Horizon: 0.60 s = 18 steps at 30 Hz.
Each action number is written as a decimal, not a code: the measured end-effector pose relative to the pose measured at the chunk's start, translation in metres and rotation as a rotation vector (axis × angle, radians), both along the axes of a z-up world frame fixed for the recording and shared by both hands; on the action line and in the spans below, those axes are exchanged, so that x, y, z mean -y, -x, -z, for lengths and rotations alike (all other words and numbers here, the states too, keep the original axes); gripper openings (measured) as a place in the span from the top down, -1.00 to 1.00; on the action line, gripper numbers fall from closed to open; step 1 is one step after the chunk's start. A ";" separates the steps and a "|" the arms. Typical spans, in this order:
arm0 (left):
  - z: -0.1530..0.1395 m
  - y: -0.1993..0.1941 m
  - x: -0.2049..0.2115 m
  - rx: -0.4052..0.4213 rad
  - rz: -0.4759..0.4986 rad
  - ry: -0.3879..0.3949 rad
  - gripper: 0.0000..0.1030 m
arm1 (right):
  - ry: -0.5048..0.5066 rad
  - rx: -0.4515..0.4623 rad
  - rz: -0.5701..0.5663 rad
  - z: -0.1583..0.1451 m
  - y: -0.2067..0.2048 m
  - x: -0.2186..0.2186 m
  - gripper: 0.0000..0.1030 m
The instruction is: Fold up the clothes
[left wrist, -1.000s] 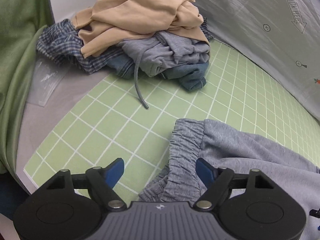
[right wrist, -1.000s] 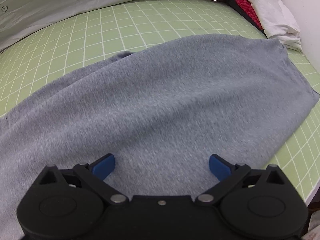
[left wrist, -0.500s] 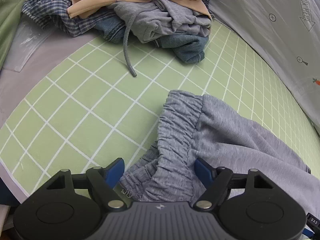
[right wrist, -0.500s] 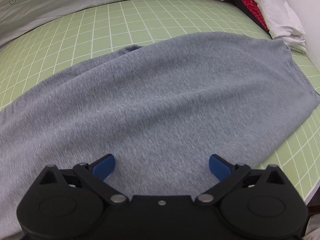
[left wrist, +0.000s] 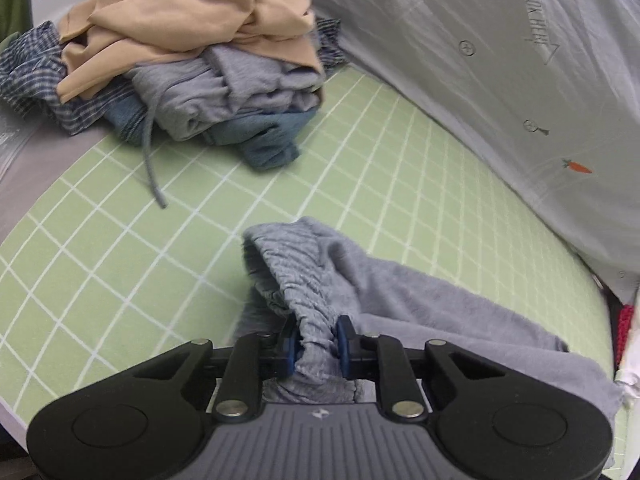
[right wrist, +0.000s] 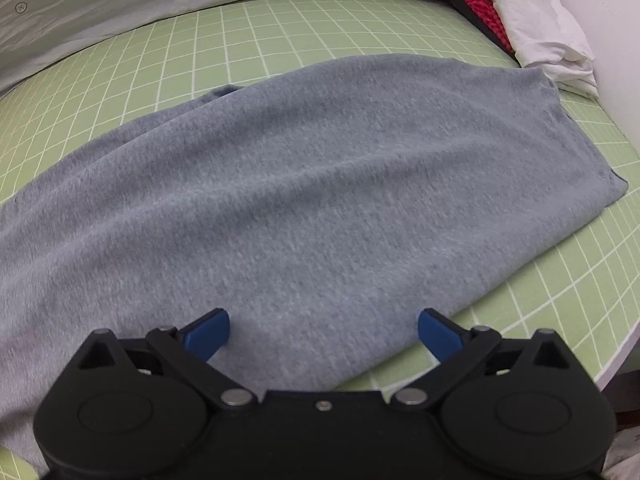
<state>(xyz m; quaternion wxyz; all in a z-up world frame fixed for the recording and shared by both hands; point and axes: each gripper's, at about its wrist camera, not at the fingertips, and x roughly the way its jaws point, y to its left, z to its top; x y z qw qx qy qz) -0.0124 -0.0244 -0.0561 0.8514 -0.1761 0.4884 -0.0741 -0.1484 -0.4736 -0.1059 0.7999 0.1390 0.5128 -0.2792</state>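
the left claw is clamped tight on the gathered elastic waistband of the grey pants, its blue pads pinching a bunched ridge of the ribbed fabric between them. the waistband stands lifted off the green grid mat just in front of the claw, curling up into a small hump, while the rest of the pants trails away to the right of it, lying low across the mat.

the right claw has its blue fingertips spread wide apart, gripping nothing, and it hangs low over the near edge of the grey pants. from this side the pants lie mostly flat and smooth on the green grid mat, stretching away from the claw to a hemmed end at the far right.

beyond the pants' waistband, well apart from it toward the far left corner of the mat, sits a pile of clothes: a tan garment on top, grey and denim pieces under it, a checked shirt at the left, and a grey drawstring dangling out onto the mat. a pale printed sheet rises along the far side of the mat behind the pants. past the pants' hemmed end, at the mat's far right corner, a white bundle of cloth lies beside something red.
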 end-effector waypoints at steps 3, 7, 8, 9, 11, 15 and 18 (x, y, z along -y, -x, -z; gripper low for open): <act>-0.017 0.002 0.038 0.038 0.035 0.030 0.62 | -0.006 0.011 0.017 -0.002 0.007 0.023 -0.98; -0.023 0.010 0.104 0.051 0.120 0.037 0.65 | -0.011 0.027 0.028 -0.005 0.015 0.056 -0.98; -0.023 0.012 0.121 0.052 0.143 0.036 0.65 | -0.010 0.027 0.021 -0.005 0.017 0.064 -0.98; -0.021 0.016 0.139 0.048 0.166 0.027 0.65 | -0.009 0.026 0.011 -0.005 0.018 0.071 -0.98; -0.016 0.022 0.174 0.041 0.211 0.009 0.64 | -0.005 0.023 -0.008 -0.005 0.021 0.085 -0.98; -0.007 0.028 0.216 0.030 0.254 -0.026 0.56 | -0.008 0.017 -0.021 -0.001 0.026 0.115 -0.98; -0.001 0.032 0.249 0.021 0.285 -0.053 0.32 | -0.017 0.026 0.011 0.001 0.027 0.142 -0.98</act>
